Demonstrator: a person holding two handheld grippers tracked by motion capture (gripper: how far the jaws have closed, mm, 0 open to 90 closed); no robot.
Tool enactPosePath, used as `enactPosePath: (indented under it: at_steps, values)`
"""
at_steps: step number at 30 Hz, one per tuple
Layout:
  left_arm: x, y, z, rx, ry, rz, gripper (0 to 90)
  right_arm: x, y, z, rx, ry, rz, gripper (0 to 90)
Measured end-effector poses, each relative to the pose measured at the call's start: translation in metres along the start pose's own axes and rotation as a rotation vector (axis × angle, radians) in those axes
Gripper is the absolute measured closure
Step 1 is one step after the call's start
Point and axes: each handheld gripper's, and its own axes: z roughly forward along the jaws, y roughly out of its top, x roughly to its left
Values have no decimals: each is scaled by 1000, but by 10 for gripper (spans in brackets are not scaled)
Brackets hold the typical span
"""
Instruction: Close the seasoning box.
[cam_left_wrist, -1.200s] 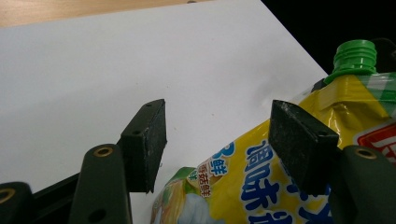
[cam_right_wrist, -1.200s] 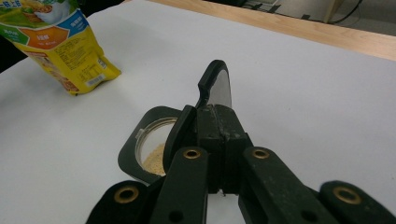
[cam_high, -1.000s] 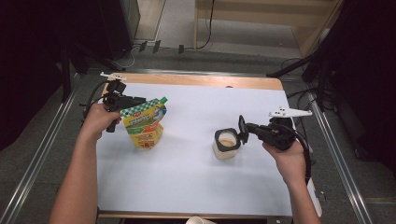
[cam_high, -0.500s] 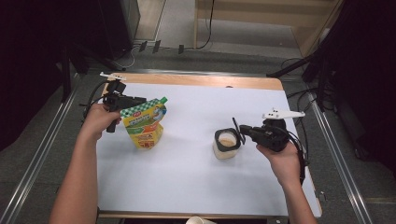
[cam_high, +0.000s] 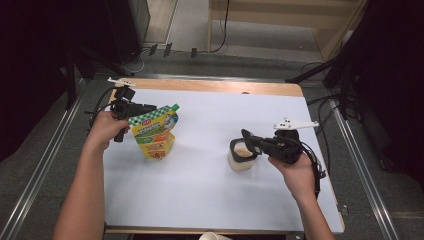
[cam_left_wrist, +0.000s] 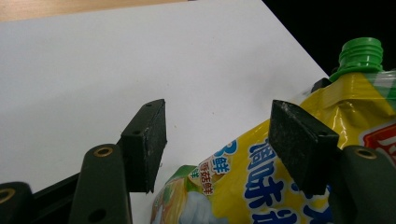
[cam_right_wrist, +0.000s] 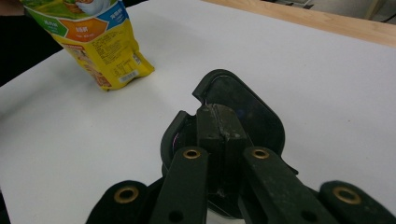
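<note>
A yellow pouch (cam_high: 155, 135) with a green spout (cam_left_wrist: 362, 51) stands tilted at the left of the white sheet (cam_high: 200, 195). My left gripper (cam_high: 149, 107) is at the pouch's top. In the left gripper view its jaws (cam_left_wrist: 219, 140) stand apart, with the pouch (cam_left_wrist: 261, 186) under them and running behind the right-hand jaw; white sheet shows beside the other pad. A pale cup (cam_high: 240, 161) stands right of centre. My right gripper (cam_high: 256, 143) is shut on a black lid (cam_high: 246, 136), held tilted at the cup's rim. In the right gripper view the lid (cam_right_wrist: 247, 107) lies past the closed jaws (cam_right_wrist: 219, 121).
The sheet covers a wooden table (cam_high: 210, 86) with metal rails at both sides. A paper cup's rim (cam_high: 215, 236) pokes in at the near edge. The pouch (cam_right_wrist: 98, 42) is far left in the right gripper view. Cables trail from both grippers.
My right gripper has shifted slightly left and down with the lid, closer over the cup. The left hand and the pouch have stayed put.
</note>
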Motion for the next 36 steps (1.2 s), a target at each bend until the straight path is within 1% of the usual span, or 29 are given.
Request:
enactPosePath:
  at_steps: [4, 12, 19, 22, 23, 24, 27, 30, 33, 36]
  values:
    - [1, -1, 2, -2, -13, -7, 380, 2, -1, 4, 11, 6, -5, 900]
    - [1, -2, 6, 18, -3, -4, 380, 2, -5, 12, 21, 8, -11, 900]
    - [2, -2, 7, 18, -5, -6, 380, 4, -8, 19, 33, 13, -17, 900]
    - [2, -2, 7, 14, -6, -5, 380, 7, -10, 27, 54, 18, -30, 900]
    - [2, -2, 7, 14, -6, -5, 380, 7, -10, 27, 54, 18, -30, 900]
    - [2, -2, 7, 15, -4, -6, 381, 9, -11, 30, 62, 20, -40, 900]
    - [3, -2, 7, 17, 0, -6, 380, 9, -11, 32, 64, 23, -41, 900]
    - [3, -2, 6, 11, -4, -9, 381, 10, -14, 38, 78, 22, -51, 900]
    - [3, -2, 6, 7, -2, -12, 380, 10, -15, 40, 73, 27, -52, 900]
    - [3, -2, 7, 19, 1, -8, 381, 11, -15, 40, 66, 31, -51, 900]
